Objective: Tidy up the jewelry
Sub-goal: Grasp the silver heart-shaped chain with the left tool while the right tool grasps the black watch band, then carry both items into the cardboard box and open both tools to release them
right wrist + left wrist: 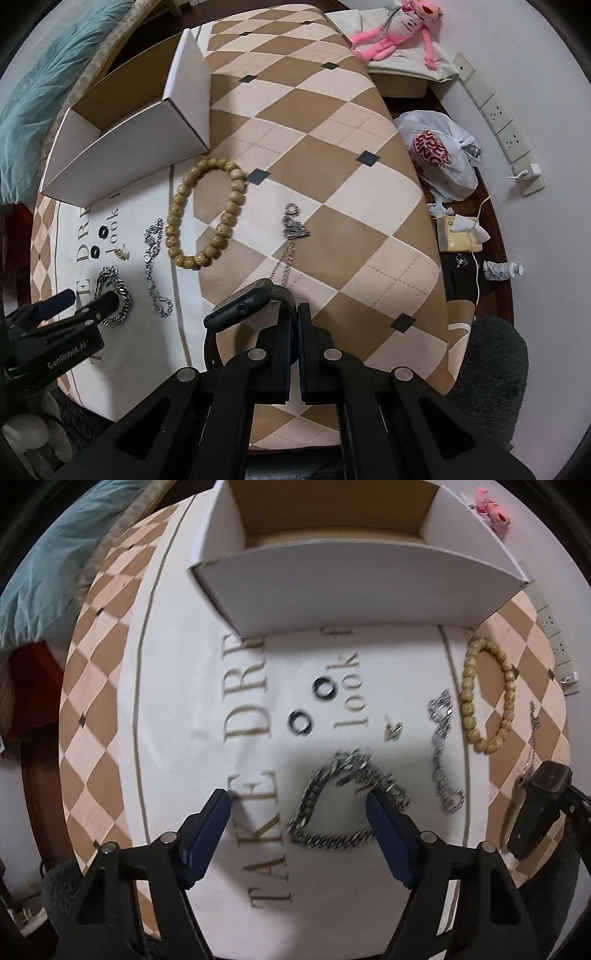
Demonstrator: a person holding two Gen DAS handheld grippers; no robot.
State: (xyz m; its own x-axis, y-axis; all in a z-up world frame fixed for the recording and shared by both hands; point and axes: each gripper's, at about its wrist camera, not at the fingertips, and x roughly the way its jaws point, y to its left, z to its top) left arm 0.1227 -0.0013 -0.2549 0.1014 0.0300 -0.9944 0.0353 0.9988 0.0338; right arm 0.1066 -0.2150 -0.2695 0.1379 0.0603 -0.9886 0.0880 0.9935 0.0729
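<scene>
My left gripper (299,797) is open just above a thick silver chain bracelet (332,812), its right finger over the links. Beyond lie two black rings (301,722), a small gold earring (392,731), a thin silver bracelet (443,746) and a wooden bead bracelet (484,694). An open white cardboard box (354,587) stands behind them. My right gripper (295,314) is shut on the strap of a black smartwatch (240,306), held above the bed. A silver pendant necklace (293,229) lies ahead of it.
The bed cover is checked beige and brown (351,184), with a white printed panel (184,701). A teal blanket (55,554) lies at the far left. A pink plush toy (399,29), a plastic bag (439,151) and wall sockets (498,110) are at the right.
</scene>
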